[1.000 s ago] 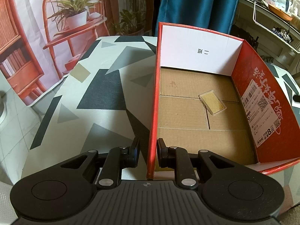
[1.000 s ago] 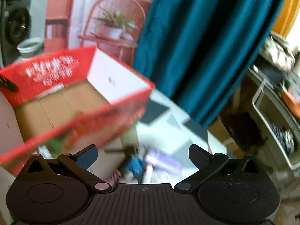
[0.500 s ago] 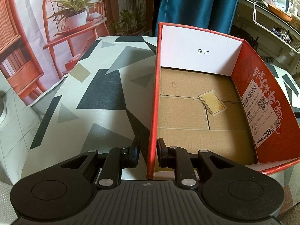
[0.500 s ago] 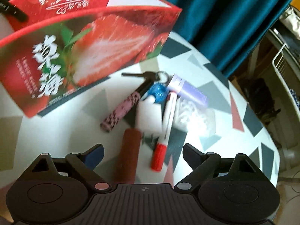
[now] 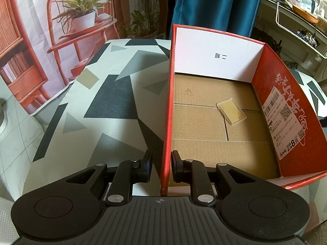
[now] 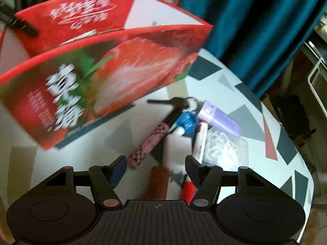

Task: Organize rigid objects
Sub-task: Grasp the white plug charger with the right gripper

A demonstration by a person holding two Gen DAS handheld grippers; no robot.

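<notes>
Left gripper [image 5: 161, 166] clenched on the near wall of the red box [image 5: 290, 110]; gold card [image 5: 231, 111] lies inside, ahead of it; right gripper [image 6: 155, 168] unclenched, jaws just been closing, over a brown stick [image 6: 158, 181]; marker [image 6: 195, 157], pink tube [image 6: 148, 145], keys [image 6: 175, 102] just ahead.

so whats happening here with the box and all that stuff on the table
A person is sorting small items into a red cardboard box. The left gripper is clamped on the box's side wall, steadying it; only a flat yellow card lies inside. The right gripper, its jaws just closing, is over the pile beside the box, with a brown cylinder between its fingers but not yet gripped.
</notes>
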